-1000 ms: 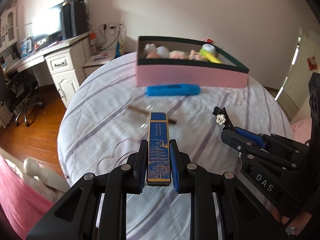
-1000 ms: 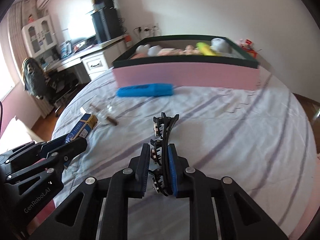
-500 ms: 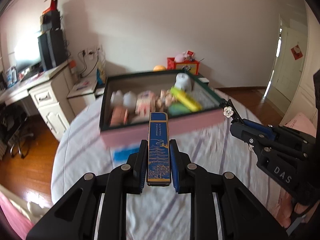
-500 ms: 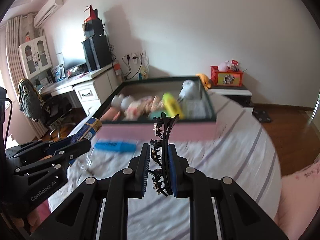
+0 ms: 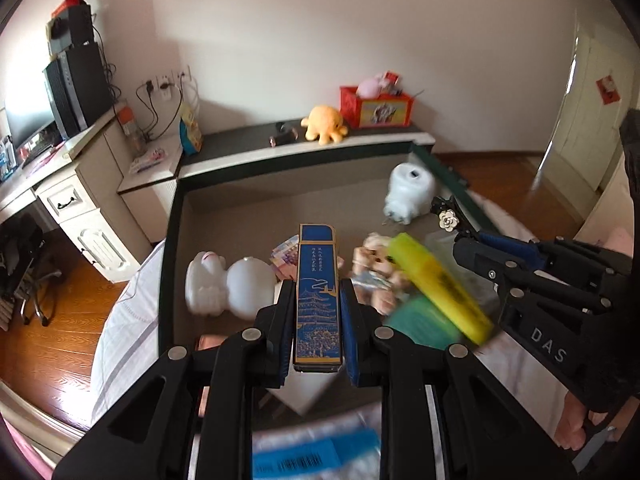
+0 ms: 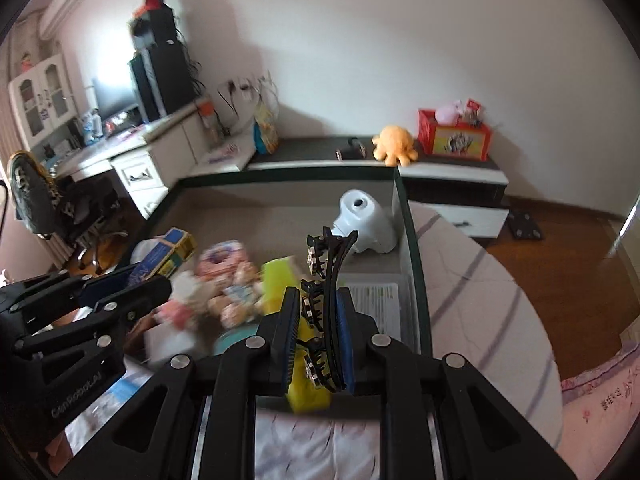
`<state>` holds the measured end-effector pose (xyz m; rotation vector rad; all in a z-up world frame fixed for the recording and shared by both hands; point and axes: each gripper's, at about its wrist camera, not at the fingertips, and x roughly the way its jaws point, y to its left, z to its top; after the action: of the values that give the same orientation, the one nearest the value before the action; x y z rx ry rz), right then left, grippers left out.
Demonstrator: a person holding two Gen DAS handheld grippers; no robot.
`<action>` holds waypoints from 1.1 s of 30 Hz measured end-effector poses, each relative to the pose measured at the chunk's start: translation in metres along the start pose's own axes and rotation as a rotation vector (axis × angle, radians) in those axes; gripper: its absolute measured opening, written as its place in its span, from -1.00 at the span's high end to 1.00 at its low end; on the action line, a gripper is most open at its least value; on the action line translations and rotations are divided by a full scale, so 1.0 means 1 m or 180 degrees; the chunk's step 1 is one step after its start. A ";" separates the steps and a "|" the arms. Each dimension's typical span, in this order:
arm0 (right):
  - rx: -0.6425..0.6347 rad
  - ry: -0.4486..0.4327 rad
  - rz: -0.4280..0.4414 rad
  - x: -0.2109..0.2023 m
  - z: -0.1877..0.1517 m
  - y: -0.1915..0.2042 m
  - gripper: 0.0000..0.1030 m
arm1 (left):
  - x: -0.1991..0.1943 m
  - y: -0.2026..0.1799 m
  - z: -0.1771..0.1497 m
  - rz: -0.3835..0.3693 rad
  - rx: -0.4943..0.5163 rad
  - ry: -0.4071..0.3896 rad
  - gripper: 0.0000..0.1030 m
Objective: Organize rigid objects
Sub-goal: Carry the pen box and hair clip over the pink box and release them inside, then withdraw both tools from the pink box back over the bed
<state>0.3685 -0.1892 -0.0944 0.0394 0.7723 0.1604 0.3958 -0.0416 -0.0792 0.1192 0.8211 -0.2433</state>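
Broadly, the step in hand looks like a drop-off: both grippers hang over the open storage box (image 5: 168,240), which sits on the striped bedspread (image 6: 480,288) and already holds a crowd of toys and packets along its near half.

Inside the box, a white rabbit figure (image 5: 228,288) lies toward the left wall, a white elephant-shaped bank (image 6: 366,226) stands near the far right corner, and a yellow tube (image 5: 440,284) slants across the right side over a teal item. The far half of the box floor is bare, and that seems the safest landing place.

The left gripper (image 5: 318,320) is clamped on a long blue box with pagoda print (image 5: 318,292), which points forward over the middle of the storage box. The right gripper (image 6: 318,330) is closed on a black hair claw (image 6: 328,280), held on edge above the near right part, close to the right wall.

To do this well, each piece probably should go lower before release, since a drop from height could bounce the rigid blue box off the rabbit figure or snag the claw's teeth on the plush toys. Releasing one hand at a time would keep the grippers, which are near each other, from colliding.
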 end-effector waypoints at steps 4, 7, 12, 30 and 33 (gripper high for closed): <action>0.0009 0.0152 -0.0013 0.028 0.004 -0.006 0.64 | 0.024 0.005 0.001 0.0034 -0.0019 0.0130 0.59; 0.0089 0.0166 0.0019 0.040 0.004 -0.012 0.62 | 0.027 0.010 0.001 0.0053 -0.0051 0.0110 0.56; 0.0147 0.0114 0.0087 0.033 -0.001 -0.014 0.47 | 0.019 0.011 -0.001 0.0109 -0.0123 0.0046 0.06; -0.0091 -0.1133 0.0081 -0.189 -0.090 0.037 -0.56 | -0.198 -0.019 -0.097 0.0569 -0.0302 -0.1216 -1.00; -0.0078 -0.1231 0.0032 -0.213 -0.110 0.043 -0.57 | -0.224 -0.029 -0.117 0.0663 -0.0285 -0.1352 -1.00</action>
<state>0.1359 -0.1836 -0.0222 0.0495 0.3843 0.1657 0.1581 -0.0081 0.0063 0.0647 0.3920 -0.0309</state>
